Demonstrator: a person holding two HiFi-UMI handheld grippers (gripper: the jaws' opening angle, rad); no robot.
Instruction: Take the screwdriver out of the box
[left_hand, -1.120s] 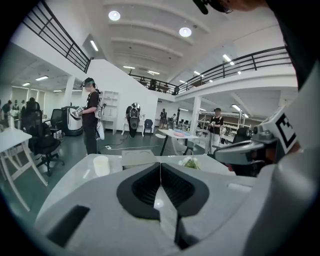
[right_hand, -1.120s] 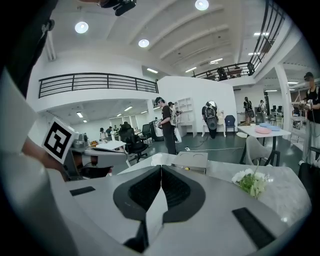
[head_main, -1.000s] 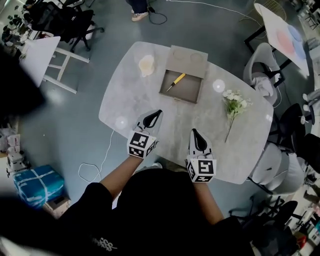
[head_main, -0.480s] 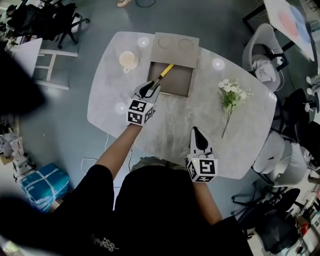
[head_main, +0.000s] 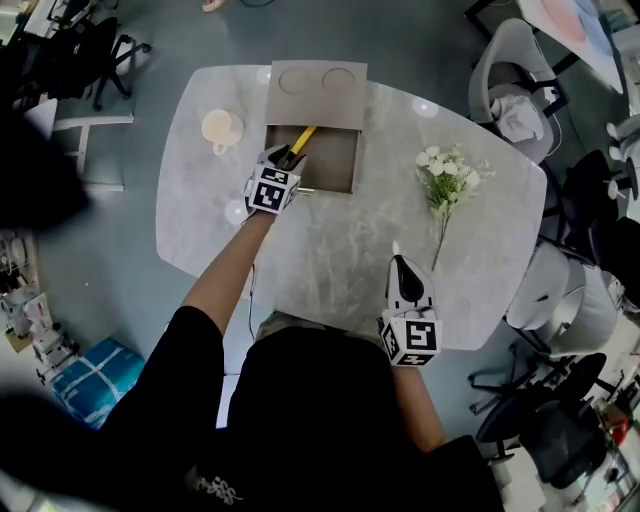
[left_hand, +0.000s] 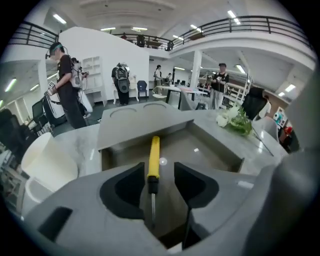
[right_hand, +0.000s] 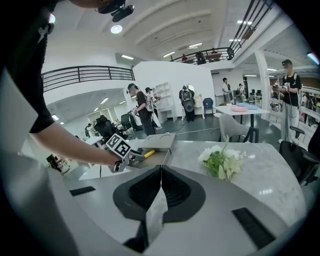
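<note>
In a big open hall with a balcony, over a pale marble table (head_main: 330, 260). On the left gripper (left_hand: 160, 172): fingers (left_hand: 125, 187) apart, closed on nothing, dipped over the near wall of the box (left_hand: 215, 147). Between them, flat on the box floor: the screwdriver (left_hand: 153, 150), black collar and bare shaft in the gap, yellow handle running on past the fingertips toward the far wall. Not centred: close against the left finger, with more room on the right finger's side. Touching that finger or just beside it, impossible to tell. On the right gripper (right_hand: 160, 172): fingers pressed together, empty, over the near table edge, well apart from the box. Ahead and to the right of those fingers, flowers (head_main: 440, 175); left of the left fingers, a cup (head_main: 220, 128).

Likely trouble, as a judgement from this pose:
- A pinch on the thin shaft or collar instead of the handle, with little to bite on. Then a slip, or a swing handle-down on lifting, with the weight all beyond the fingertips.
- Off-centre, so perhaps shoved sideways and rolled before being clamped.
- Fingertips low and near the wall: a possible snag, dragging what looks like a light box along.
- Nothing steadying the box, with the right fingers so far off
</note>
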